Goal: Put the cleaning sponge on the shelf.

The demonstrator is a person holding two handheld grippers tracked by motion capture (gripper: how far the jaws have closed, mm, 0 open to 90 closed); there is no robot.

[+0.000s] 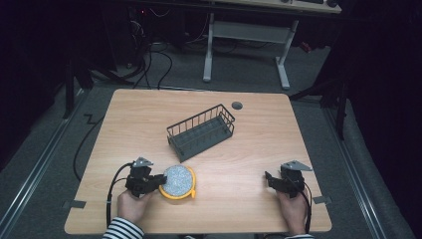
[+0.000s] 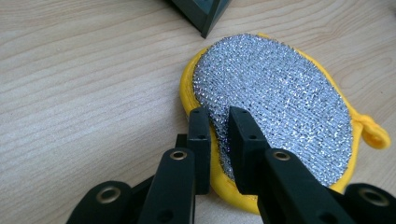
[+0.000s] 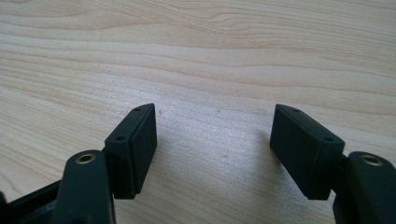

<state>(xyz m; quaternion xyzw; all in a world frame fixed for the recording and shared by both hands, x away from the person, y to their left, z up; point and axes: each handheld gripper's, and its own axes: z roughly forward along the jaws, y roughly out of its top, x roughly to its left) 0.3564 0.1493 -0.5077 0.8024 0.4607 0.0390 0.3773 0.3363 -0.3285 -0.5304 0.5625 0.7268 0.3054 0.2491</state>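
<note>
We've got the left tool pinching the near edge of the scouring pad, with the wire dish rack just beyond it, right tool spread wide.

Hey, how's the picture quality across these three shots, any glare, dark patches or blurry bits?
High view: the light wooden table is evenly lit, the room around it nearly black, and the image is soft. Left gripper view: the round silver-mesh scouring pad with yellow rim sparkles with small glints and is sharp; the left gripper pinches its edge. Right gripper view: crisp wood grain, mild sheen, soft shadows by the open right gripper.
</note>
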